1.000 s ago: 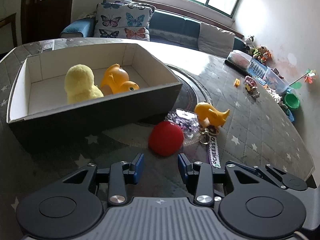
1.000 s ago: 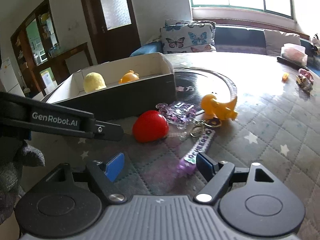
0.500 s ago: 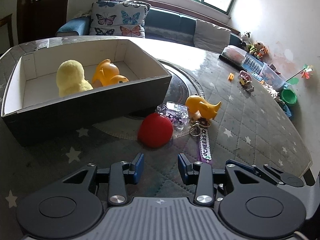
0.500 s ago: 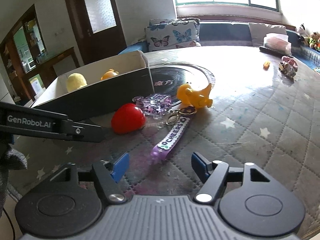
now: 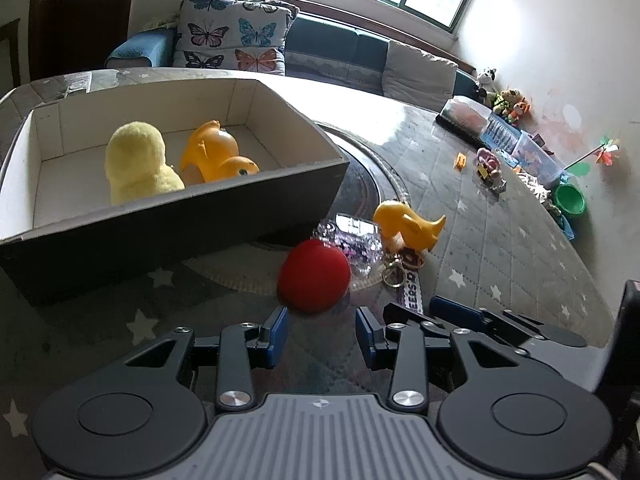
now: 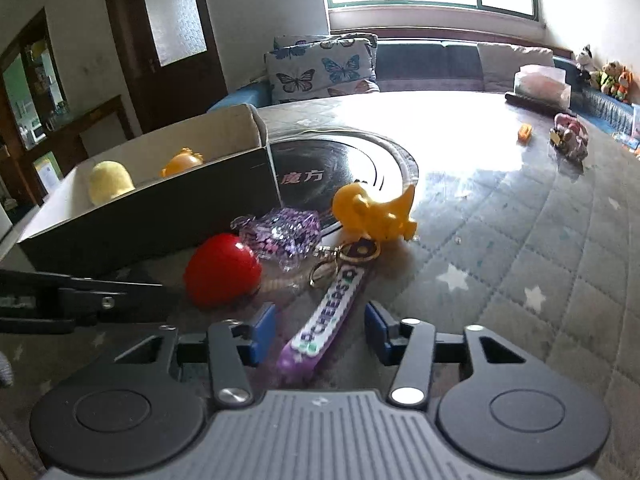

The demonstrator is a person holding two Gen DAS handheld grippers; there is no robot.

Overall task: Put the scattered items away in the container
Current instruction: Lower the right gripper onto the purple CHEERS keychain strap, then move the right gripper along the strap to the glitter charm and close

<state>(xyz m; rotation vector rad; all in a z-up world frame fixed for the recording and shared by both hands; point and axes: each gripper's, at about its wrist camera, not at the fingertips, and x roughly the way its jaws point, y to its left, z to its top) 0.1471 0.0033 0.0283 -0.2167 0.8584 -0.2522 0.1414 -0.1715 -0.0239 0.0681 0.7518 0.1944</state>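
Now, right gripper [image 6: 320, 334]: its jaws are closing around the purple strap [image 6: 325, 322] of the keychain, which lies between them on the table [image 6: 520, 240]; the pads do not yet press it.
Left gripper [image 5: 320, 330]: jaws apart and empty, just before the red ball [image 5: 314, 276].
Middle of the table: the glitter charm [image 6: 280, 232] lies beside the ball, the key rings [image 6: 324, 272] join the strap to it, and the orange toy [image 6: 374, 212] stands just behind.
Far side: the box [image 5: 180, 216] already holds a yellow plush [image 5: 138, 162] and an orange duck [image 5: 216, 152].
Risk: the flat strap may slip from the pads, I think.
Risk: the charm hangs on the same rings, so lifting may drag it against the ball, which rolls away.
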